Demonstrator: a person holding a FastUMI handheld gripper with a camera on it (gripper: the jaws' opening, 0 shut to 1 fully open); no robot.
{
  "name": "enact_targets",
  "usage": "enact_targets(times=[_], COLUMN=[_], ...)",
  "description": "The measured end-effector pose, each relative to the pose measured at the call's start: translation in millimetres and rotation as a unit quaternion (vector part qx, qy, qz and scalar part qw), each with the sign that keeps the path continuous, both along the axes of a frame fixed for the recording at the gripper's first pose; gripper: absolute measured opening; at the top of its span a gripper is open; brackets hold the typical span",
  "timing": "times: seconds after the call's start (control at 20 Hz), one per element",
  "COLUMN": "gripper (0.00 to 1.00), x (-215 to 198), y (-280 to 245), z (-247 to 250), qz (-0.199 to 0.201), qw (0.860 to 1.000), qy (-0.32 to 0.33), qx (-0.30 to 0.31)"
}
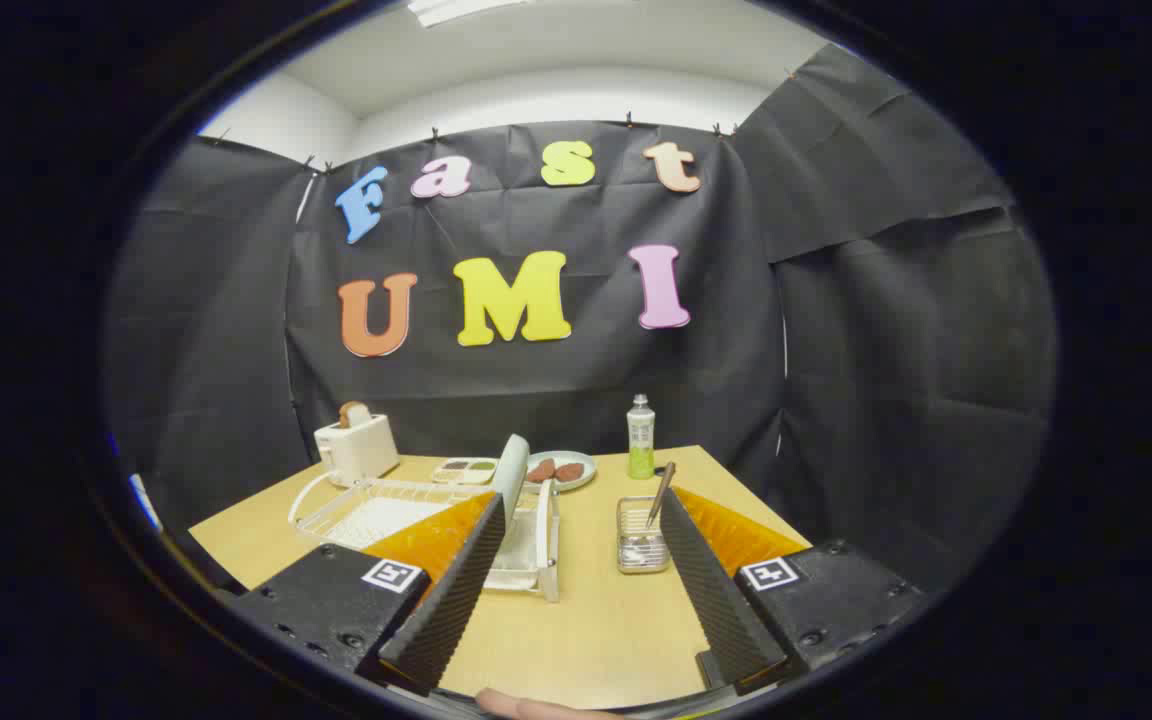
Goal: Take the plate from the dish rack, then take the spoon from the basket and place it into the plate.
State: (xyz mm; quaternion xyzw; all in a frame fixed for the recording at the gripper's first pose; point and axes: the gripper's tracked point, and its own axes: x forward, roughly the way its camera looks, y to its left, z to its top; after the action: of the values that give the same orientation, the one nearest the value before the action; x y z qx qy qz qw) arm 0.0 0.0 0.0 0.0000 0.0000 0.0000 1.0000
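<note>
A pale plate (512, 468) stands on edge in the white dish rack (386, 510), just beyond my left fingertip. A small metal basket (641, 548) sits on the wooden table close to my right finger, and a spoon (661, 493) leans upright in it with its handle tilted right. My gripper (581, 518) hovers above the table, open wide, with bare table between its fingers. The rack's near corner lies behind the left finger.
At the back of the table (586, 620) stand a white toaster (357, 447) with bread in it, a small tray (464, 470), a dish (561, 470) holding two brown pieces, and a green bottle (641, 437). A fingertip (526, 706) shows at the near edge.
</note>
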Motion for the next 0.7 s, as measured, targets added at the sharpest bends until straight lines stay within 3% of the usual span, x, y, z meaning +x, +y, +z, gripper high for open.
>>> enact_targets(times=[0.7], gripper=[1.0], x=[18.2], y=[9.5], z=[-8.6], qz=[0.025], qw=[1.0], qy=[0.007], qx=[0.007])
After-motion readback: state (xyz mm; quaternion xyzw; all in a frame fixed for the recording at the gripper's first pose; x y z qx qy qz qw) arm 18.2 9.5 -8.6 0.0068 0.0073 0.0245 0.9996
